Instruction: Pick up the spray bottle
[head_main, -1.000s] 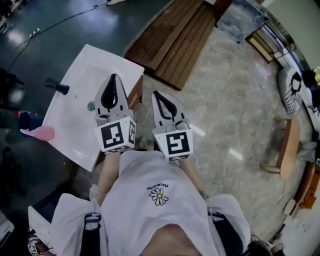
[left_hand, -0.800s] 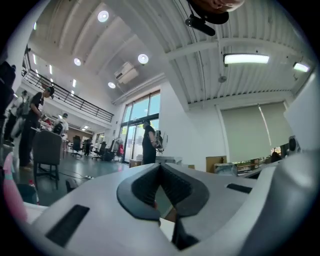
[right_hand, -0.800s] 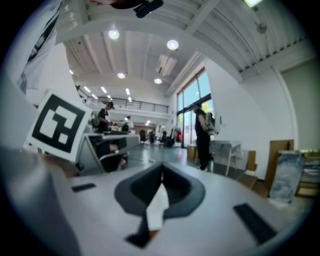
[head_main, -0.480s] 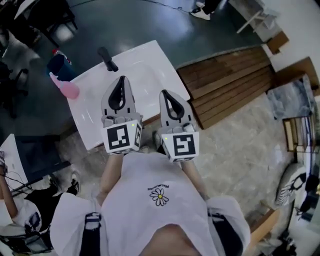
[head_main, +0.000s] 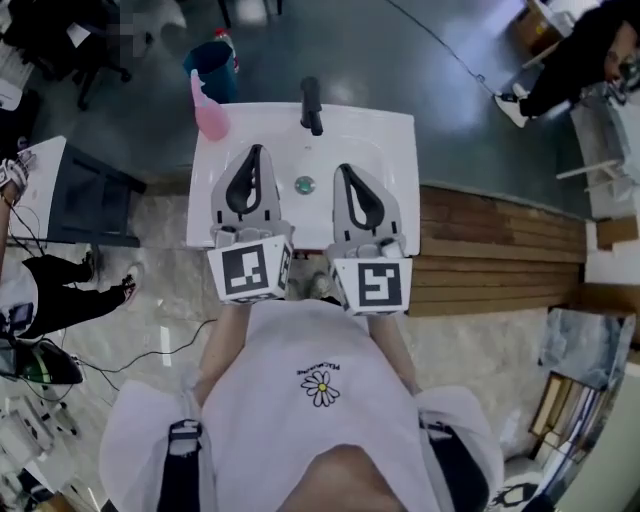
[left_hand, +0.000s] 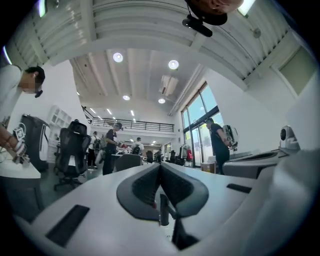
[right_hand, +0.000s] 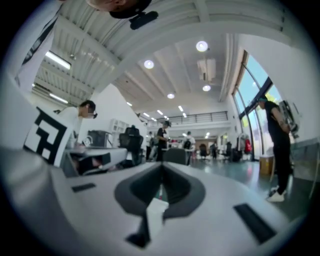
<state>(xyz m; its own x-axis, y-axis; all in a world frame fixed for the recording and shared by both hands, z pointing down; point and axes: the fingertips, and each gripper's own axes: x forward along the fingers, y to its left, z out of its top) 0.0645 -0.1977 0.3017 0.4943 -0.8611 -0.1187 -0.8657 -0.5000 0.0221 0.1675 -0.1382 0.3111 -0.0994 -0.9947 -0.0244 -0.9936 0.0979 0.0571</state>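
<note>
- So left gripper (head_main: 256, 150) and right gripper (head_main: 344, 168) hang over the sink (head_main: 398, 190), jaws pressed together on nothing, probably just lining up.
- Spray bottle (head_main: 209, 115) stands at the sink's far-left corner, untouched, nearest the left gripper.

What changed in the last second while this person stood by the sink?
The person turned to face the white sink: it swung from the picture's left to straight ahead, and the pink spray bottle now shows at its far left corner. The left gripper and right gripper stayed shut, empty and side by side.
</note>
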